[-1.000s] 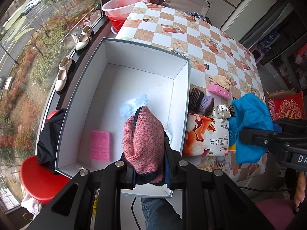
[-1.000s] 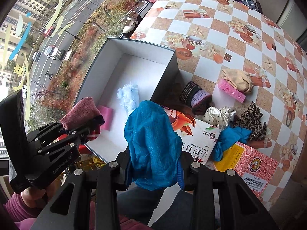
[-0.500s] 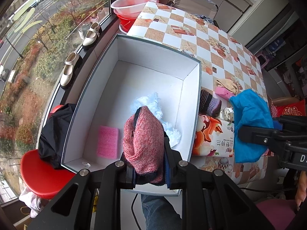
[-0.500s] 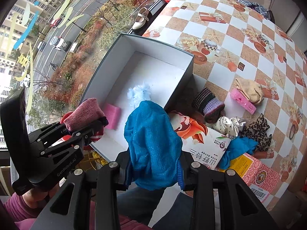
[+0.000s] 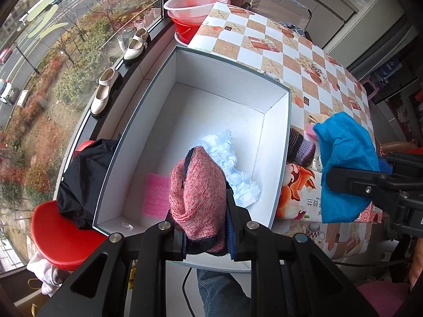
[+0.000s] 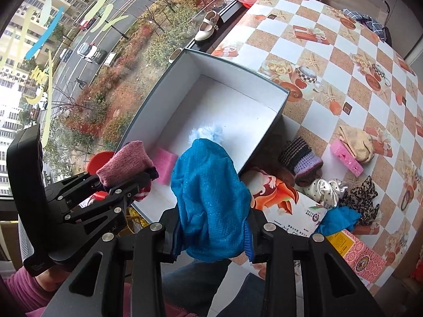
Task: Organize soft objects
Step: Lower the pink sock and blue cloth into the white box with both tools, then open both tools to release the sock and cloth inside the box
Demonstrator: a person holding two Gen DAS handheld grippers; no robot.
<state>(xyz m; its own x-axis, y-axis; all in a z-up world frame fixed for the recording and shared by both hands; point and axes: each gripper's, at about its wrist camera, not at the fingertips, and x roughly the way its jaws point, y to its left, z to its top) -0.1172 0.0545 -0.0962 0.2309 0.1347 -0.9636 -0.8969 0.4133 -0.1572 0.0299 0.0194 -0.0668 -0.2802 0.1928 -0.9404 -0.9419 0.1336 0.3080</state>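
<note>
Left gripper (image 5: 205,227) clamps a pink knit sock (image 5: 197,187); right gripper (image 6: 211,240) clamps a blue mesh cloth (image 6: 211,198).
The open white box (image 5: 185,60) lies directly under the left one, nearer; the right hangs beside its rim.

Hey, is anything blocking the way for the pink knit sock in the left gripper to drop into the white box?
Nothing visible does. The left gripper grips the pink knit sock over the open white box. Below lie only a fluffy blue piece and a pink sponge, with bare floor around.
</note>
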